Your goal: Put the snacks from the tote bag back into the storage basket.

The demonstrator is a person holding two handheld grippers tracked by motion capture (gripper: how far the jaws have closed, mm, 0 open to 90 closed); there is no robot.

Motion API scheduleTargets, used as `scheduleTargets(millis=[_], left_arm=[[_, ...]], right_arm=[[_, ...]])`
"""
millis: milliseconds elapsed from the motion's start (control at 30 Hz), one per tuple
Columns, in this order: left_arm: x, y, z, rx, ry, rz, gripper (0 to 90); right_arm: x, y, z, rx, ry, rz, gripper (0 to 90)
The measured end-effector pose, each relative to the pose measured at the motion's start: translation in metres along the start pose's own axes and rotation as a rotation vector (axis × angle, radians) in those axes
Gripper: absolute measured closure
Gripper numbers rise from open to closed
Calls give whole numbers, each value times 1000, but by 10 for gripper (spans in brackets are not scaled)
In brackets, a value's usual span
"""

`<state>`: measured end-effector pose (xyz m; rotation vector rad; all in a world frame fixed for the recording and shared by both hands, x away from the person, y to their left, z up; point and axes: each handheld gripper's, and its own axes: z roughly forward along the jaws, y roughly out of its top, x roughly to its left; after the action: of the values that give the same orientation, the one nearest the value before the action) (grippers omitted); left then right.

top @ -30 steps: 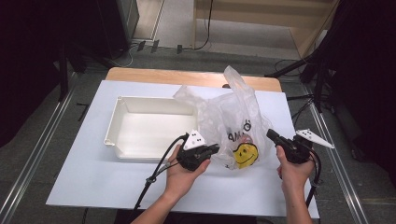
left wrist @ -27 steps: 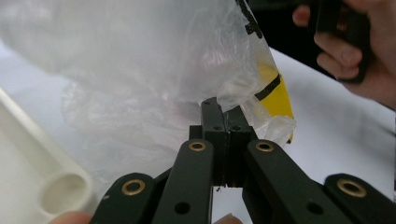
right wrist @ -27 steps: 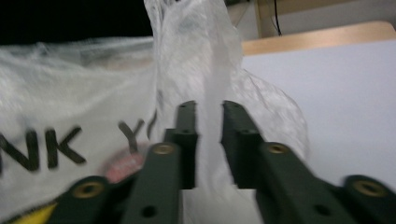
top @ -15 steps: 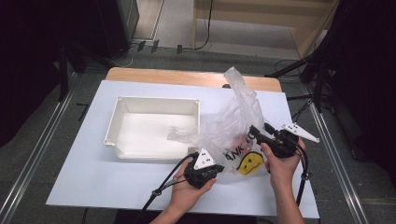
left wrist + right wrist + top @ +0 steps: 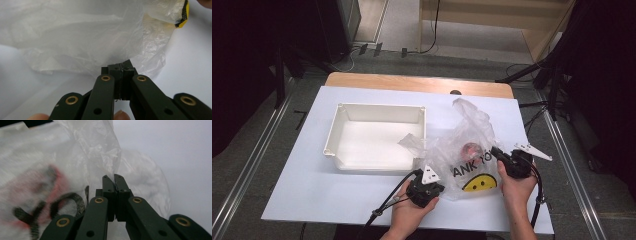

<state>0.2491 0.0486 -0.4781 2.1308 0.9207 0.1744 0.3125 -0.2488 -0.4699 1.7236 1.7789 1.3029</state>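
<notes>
At the near edge of the table, my left gripper is pinching the bag's lower left corner, jaws pressed together on the film. My right gripper is clamping the clear plastic bag at its right side, jaws closed on a fold. Between them the bag, printed with a yellow smiley, is lying just beside the white bin. Bare white tabletop is spreading open to the left. Both my hands are reaching in from below.
</notes>
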Motion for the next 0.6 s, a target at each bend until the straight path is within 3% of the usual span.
scheduleTargets(millis=[100,167,300,333,367,433,500,567,600], left_arm=[[0,-2,-3,-15,-8,-6,900],[0,-3,-6,-42,-31,2,893],[0,-3,-22,-117,-94,14,675],[1,-1,-28,-138,-98,13,566],[2,0,-33,-164,-99,7,566],[7,4,-46,-222,-86,-22,474],[16,9,-58,-271,-99,-82,405],[23,14,-68,-318,-74,-119,356],[28,18,-75,-341,-40,-132,324]], right_arm=[[-7,-8,2,38,-15,39,900],[-11,-12,3,45,-23,38,900],[-13,-13,0,-4,13,36,900],[-14,-14,0,-20,21,34,900],[-14,-14,0,-20,21,34,900],[-14,-15,1,-30,18,40,900],[-15,-16,1,-43,21,47,900],[-16,-16,1,-54,21,48,900],[-16,-16,1,-56,22,50,900]])
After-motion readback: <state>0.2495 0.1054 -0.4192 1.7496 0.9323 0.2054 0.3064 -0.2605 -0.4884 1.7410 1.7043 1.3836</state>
